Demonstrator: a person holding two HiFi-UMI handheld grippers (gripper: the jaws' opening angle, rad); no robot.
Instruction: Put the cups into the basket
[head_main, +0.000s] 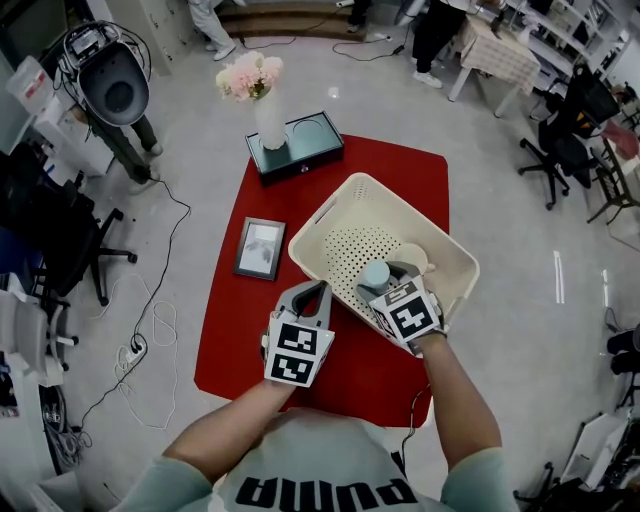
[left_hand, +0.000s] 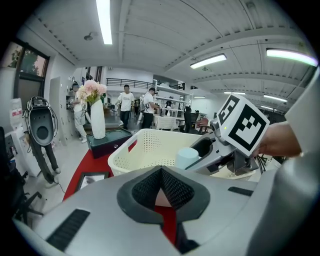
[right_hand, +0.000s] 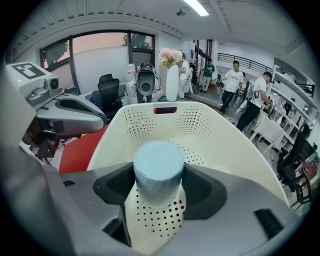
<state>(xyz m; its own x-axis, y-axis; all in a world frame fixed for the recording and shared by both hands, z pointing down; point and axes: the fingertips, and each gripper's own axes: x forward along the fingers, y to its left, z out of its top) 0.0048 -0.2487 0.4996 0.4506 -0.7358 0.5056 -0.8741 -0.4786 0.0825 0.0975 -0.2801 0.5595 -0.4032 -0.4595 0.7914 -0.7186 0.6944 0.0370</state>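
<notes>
- The blue cup (right_hand: 158, 167) sat pinched between the widely parted fingers (right_hand: 210, 192) of the right gripper (head_main: 388, 280), over the basket's (head_main: 330, 215) perforated floor; let go too high, it would probably topple;
- a cream cup (head_main: 412, 258) lay just beyond those fingers; a careless descent risked knocking it;
- the left gripper (head_main: 314, 292), fingers pressed together and empty, hovered beside the basket's near wall without touching it; a snagged rim could drag the basket across the tabletop (head_main: 340, 370).

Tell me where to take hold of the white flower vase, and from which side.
Grip the white vase around its slim body, below the flowers, with the jaws level. It stands upright on the dark box, so the near left side is probably best. The basket crowds the near right.
</notes>
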